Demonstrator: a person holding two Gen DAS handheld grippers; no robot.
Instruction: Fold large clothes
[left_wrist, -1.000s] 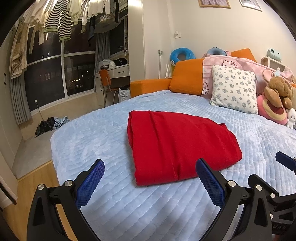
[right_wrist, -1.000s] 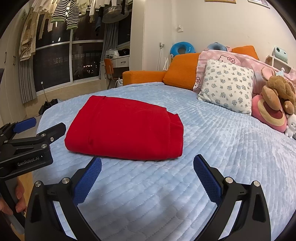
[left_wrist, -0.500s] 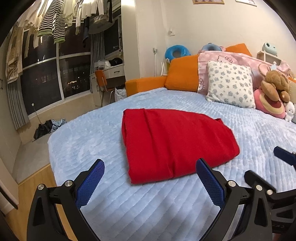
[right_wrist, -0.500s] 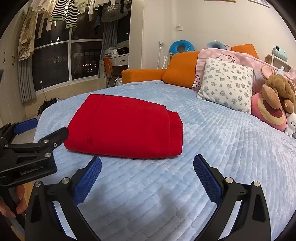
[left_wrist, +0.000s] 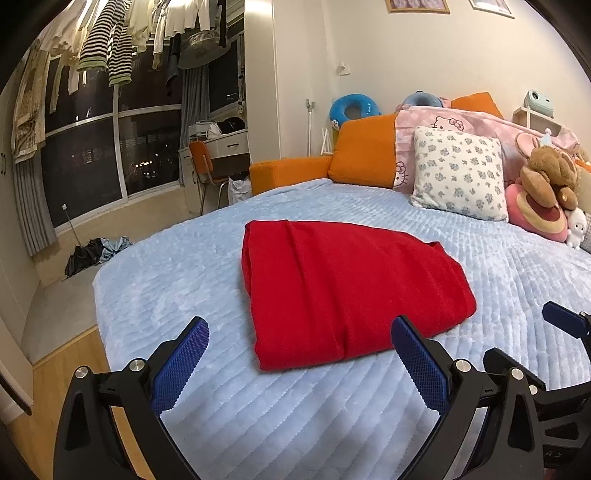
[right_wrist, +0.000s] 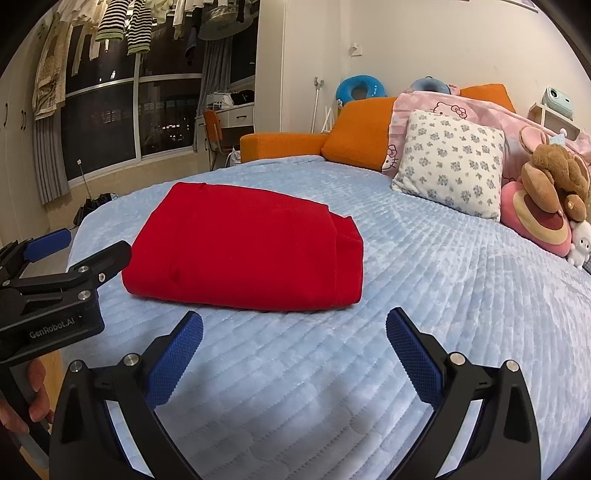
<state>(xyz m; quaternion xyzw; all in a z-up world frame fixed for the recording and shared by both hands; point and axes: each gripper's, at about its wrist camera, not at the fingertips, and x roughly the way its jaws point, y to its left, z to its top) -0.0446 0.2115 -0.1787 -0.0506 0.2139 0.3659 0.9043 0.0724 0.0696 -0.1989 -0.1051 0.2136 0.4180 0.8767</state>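
Note:
A red garment (left_wrist: 347, 291) lies folded into a thick rectangle on the light blue bedspread (left_wrist: 303, 417); it also shows in the right wrist view (right_wrist: 247, 251). My left gripper (left_wrist: 299, 363) is open and empty, held just short of the garment's near edge. My right gripper (right_wrist: 293, 354) is open and empty, a little back from the garment's near right corner. The left gripper (right_wrist: 48, 266) also shows at the left edge of the right wrist view. The right gripper's blue tip (left_wrist: 565, 321) shows at the right edge of the left wrist view.
A floral pillow (left_wrist: 460, 177), pink pillow, orange cushions (left_wrist: 364, 155) and plush toys (left_wrist: 546, 192) line the head of the bed. The bed's left edge drops to a wooden floor (left_wrist: 40, 417). Clothes hang above a dark window (left_wrist: 99, 155); a desk and chair stand beyond.
Both grippers have drawn slightly back and tilted, so the garment sits a little lower and farther in view. The garment has not moved and both grippers stay open.

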